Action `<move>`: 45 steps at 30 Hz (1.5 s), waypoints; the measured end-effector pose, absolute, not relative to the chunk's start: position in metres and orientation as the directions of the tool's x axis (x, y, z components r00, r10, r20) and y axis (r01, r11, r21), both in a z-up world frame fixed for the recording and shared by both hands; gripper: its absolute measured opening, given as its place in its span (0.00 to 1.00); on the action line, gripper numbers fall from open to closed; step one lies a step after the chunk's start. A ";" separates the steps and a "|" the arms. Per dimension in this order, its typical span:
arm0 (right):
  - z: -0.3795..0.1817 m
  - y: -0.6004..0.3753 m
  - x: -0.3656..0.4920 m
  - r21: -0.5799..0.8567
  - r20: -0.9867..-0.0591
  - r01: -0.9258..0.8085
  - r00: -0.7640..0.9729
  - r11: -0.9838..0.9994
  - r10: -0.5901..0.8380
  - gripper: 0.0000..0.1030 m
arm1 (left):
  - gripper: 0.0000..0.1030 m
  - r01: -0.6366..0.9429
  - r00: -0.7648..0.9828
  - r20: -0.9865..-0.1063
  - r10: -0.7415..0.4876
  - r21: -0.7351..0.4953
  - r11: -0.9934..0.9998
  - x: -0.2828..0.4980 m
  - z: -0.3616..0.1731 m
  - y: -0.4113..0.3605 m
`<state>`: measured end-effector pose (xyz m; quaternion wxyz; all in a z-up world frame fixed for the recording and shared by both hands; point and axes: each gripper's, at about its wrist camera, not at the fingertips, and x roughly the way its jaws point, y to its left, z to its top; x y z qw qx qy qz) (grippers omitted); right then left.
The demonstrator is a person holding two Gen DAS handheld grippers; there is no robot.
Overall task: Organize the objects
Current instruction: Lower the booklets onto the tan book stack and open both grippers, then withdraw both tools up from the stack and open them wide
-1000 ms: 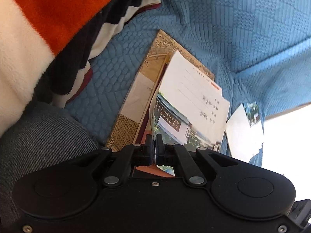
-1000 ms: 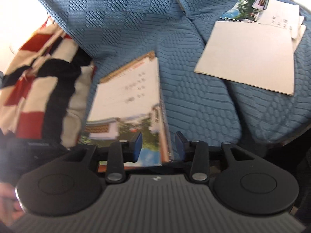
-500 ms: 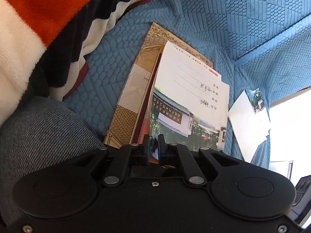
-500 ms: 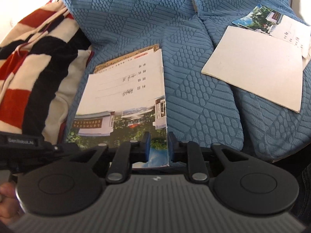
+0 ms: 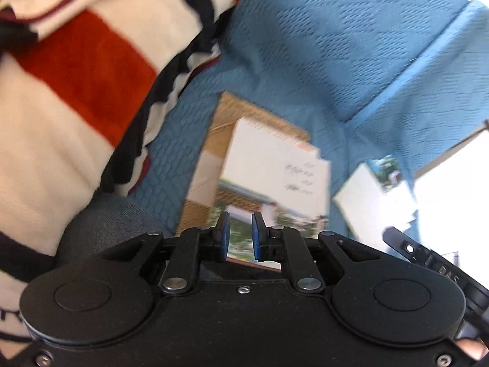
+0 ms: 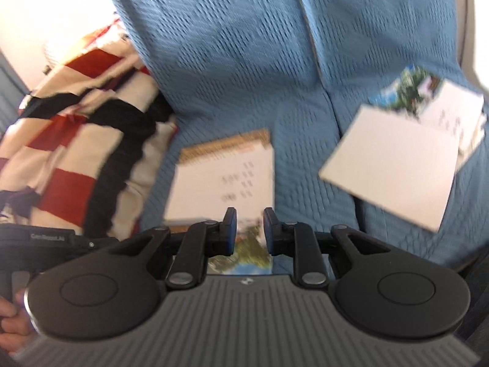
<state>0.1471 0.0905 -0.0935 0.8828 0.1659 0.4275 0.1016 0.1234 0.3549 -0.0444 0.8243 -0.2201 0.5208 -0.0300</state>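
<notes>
A white booklet with a building photo (image 5: 275,171) lies on a tan patterned book (image 5: 220,122) on the blue sofa seat. It shows in the right wrist view too (image 6: 226,180). My left gripper (image 5: 239,234) is open and empty, just above the booklet's near edge. My right gripper (image 6: 250,231) is open and empty over the same booklet's near edge. A plain white sheet (image 6: 394,165) lies on another photo booklet (image 6: 428,98) on the right seat cushion. Both views are motion-blurred.
A red, white and black striped blanket (image 6: 76,153) is heaped on the left of the sofa (image 5: 336,46). The sofa backrest rises behind the books. The left gripper's body (image 6: 45,238) shows at the right wrist view's lower left.
Both grippers opened, let go of the booklet and pulled back and up. The booklet now lies flat on the tan book.
</notes>
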 end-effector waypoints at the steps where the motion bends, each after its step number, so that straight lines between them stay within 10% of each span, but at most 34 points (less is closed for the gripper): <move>1: -0.085 0.089 0.146 0.389 -0.709 -0.050 0.622 0.920 0.333 0.21 | 0.12 -0.175 0.469 -0.840 -0.271 -0.389 0.904 0.120 -0.035 0.353; 18: 0.003 0.073 0.106 0.378 -0.620 -0.166 0.686 0.911 0.382 0.21 | 0.12 -0.038 0.641 -0.739 -0.206 -0.299 0.954 0.069 0.085 0.290; 45: 0.021 0.010 0.047 0.324 -0.626 -0.128 0.714 0.937 0.314 0.22 | 0.12 0.069 0.669 -0.684 -0.289 -0.330 0.941 0.027 0.102 0.221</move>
